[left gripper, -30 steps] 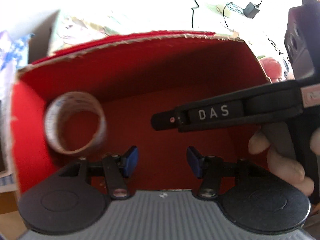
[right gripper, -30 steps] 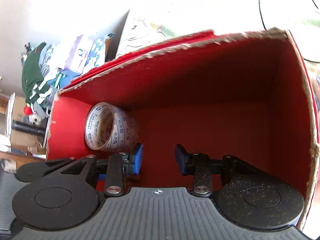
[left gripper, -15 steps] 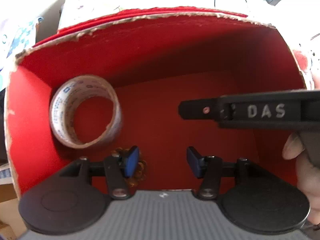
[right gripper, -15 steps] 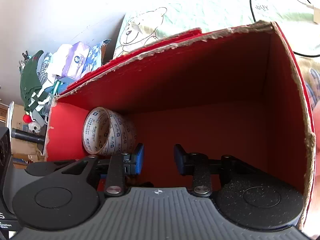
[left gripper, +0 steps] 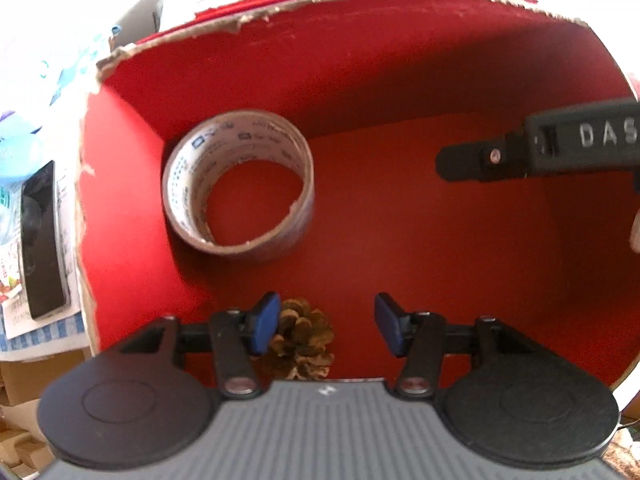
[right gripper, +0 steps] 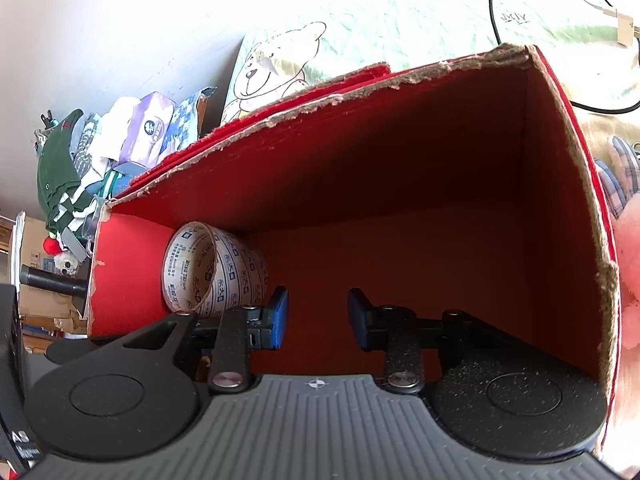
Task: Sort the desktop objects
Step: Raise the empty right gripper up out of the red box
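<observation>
Right now both grippers are hanging over the red box (left gripper: 400, 60), empty, jaws spread. The left gripper (left gripper: 326, 322) is sitting nearest the pine cone (left gripper: 304, 340), which is lying on the box floor just under and between its blue pads, a little toward the left one; the right gripper (right gripper: 318, 318) is hovering further right. Beyond, a tape roll (left gripper: 238, 184) is leaning on edge in the far-left corner, opening facing up. Outside, a phone (left gripper: 42, 240) and a bear-print cloth (right gripper: 360, 20) are lying on the cluttered surface
</observation>
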`<state>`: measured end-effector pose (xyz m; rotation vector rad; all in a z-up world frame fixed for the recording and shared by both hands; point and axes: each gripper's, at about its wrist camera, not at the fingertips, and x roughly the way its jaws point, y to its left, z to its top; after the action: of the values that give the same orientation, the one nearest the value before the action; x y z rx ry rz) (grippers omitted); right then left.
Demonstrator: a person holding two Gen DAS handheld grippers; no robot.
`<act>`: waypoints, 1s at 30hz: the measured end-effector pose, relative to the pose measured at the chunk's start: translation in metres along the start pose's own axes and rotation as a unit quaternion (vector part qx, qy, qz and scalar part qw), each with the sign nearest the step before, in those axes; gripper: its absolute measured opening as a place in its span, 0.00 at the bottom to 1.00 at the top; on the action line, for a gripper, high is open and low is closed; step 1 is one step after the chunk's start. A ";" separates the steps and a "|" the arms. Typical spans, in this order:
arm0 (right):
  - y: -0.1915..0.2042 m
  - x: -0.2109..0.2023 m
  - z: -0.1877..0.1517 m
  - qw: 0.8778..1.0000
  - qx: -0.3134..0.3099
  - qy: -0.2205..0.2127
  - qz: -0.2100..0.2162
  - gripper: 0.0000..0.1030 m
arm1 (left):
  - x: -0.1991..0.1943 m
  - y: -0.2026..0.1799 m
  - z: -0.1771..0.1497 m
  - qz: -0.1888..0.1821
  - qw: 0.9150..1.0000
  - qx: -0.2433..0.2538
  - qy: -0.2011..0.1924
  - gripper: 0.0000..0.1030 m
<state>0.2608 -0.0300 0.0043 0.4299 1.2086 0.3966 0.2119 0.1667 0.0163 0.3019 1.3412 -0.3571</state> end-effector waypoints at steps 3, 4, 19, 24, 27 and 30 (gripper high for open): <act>0.000 0.000 0.000 1.000 0.002 -0.003 -0.001 0.35 | 0.002 -0.015 0.000 0.011 1.000 0.001 -0.006 0.55; 0.000 -0.001 0.000 1.000 0.002 -0.005 -0.001 0.35 | 0.000 -0.014 0.000 0.011 1.000 -0.003 -0.011 0.55; 0.004 0.002 0.000 1.000 -0.016 0.004 -0.012 0.35 | -0.022 -0.042 0.010 0.046 0.996 -0.021 -0.077 0.58; 0.006 0.002 -0.002 1.000 -0.024 0.006 -0.016 0.35 | -0.017 -0.036 0.005 0.032 0.996 -0.045 -0.072 0.60; 0.007 0.002 -0.003 0.999 -0.029 0.005 -0.017 0.35 | -0.014 -0.033 0.004 0.051 0.995 -0.043 -0.076 0.59; 0.007 0.002 -0.003 0.999 -0.028 0.004 -0.017 0.35 | -0.016 -0.035 0.002 0.058 0.994 -0.040 -0.090 0.61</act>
<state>0.2586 -0.0224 0.0055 0.3595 1.2082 0.4029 0.1966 0.1356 0.0322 0.2730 1.1529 -0.2279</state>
